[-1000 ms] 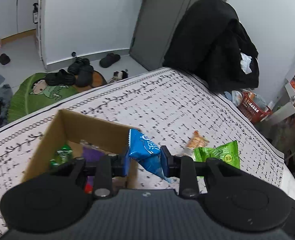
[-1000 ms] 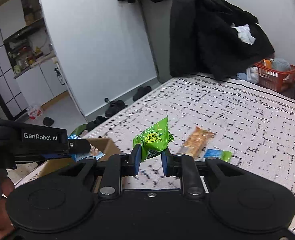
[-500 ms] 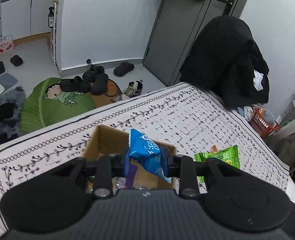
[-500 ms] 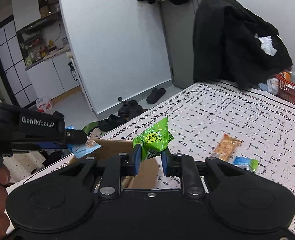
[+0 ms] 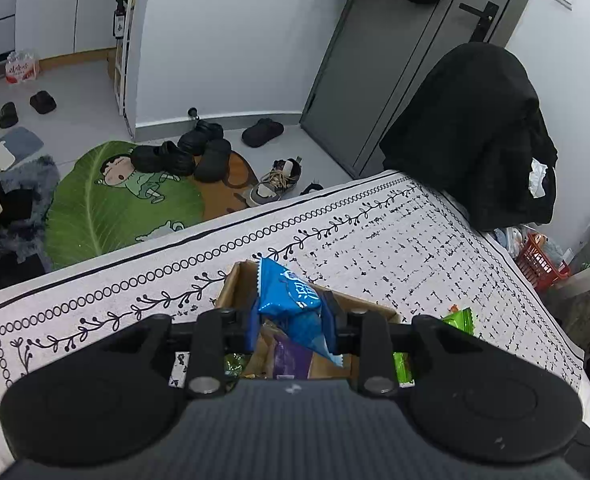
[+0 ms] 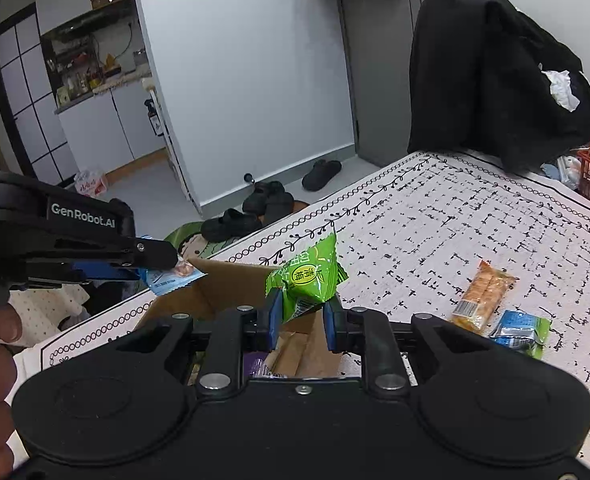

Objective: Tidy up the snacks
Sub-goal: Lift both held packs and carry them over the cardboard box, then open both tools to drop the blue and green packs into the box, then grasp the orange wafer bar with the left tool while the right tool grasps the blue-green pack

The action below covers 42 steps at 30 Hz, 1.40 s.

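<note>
1. Your left tongs are clamped on a blue packet, gripped across its middle so both crimped ends stick out free. The packet hangs directly over the open cardboard box; the hold looks chosen so a simple release drops it inside.

2. Your right tongs are clamped on a green packet, pinched at its lower end with the body standing upright above the pads. It sits over the near right part of the box, also placed for a drop.

3. In the right wrist view your left tongs reach in from the left with the blue packet poking past the tips above the far left rim. Both loads are over the opening, well apart from each other, so neither should foul the other.

4. The box stands on the patterned cloth covering the counter. It already contains a purple packet and, at its near left, something green that is too hidden to identify.

5. Outstanding items lie on the cloth right of the box: an orange packet and, nearer, a blue-and-green packet, just beside each other.

6. Judgement: the task is partly complete; release is the step in hand. Risk: a light wrapper may catch on a pad or land on the rim.
</note>
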Available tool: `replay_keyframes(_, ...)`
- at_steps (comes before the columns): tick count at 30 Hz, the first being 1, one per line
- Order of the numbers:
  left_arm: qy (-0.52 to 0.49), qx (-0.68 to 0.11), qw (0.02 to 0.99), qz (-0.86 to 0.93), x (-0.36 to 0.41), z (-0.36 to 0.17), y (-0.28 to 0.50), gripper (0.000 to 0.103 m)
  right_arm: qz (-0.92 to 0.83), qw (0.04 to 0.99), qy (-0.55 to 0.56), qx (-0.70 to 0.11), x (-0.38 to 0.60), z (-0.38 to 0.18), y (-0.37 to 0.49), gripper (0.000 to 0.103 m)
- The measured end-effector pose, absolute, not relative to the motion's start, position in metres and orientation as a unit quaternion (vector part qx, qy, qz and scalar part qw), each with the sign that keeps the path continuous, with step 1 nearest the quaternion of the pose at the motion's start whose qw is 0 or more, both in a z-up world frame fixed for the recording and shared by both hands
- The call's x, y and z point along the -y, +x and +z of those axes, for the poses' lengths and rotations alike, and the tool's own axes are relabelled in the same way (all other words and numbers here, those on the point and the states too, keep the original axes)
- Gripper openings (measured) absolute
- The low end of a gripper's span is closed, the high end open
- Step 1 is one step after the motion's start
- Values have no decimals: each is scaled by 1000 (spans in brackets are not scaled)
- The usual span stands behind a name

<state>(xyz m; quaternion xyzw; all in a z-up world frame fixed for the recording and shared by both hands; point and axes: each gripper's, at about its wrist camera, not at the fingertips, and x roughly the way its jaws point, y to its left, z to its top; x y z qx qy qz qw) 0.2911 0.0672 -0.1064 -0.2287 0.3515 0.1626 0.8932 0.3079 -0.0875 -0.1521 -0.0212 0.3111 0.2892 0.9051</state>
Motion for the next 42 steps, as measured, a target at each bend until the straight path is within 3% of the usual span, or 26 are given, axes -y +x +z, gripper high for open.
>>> replay_keyframes(7, -234, -367, 887, 157, -74, -120, 304, 31, 286, 900, -32, -329, 78, -162, 313, 29)
replay_keyframes(11, -229, -377, 883, 160, -75, -127, 309, 32, 278, 900, -25, -335, 81, -163, 316, 37)
replay_keyframes(17, -230, -388, 877, 167, -78, -132, 313, 38, 266, 900, -22, -345, 88, -166, 320, 42)
replay_keyframes(20, -227, -389, 876, 172, -77, -131, 314, 43, 262, 900, -21, -347, 93, -165, 320, 46)
replay_keyframes(31, -196, -389, 883, 175, -54, -119, 316, 75, 235, 907, -6, -351, 123, -161, 323, 60)
replay_keyframes(40, -173, -395, 886, 169, -28, -117, 318, 84, 205, 911, 19, -357, 155, -166, 333, 69)
replay_keyframes(42, -167, -397, 887, 164, -22, -116, 320, 85, 198, 912, 24, -360, 161, -167, 335, 77)
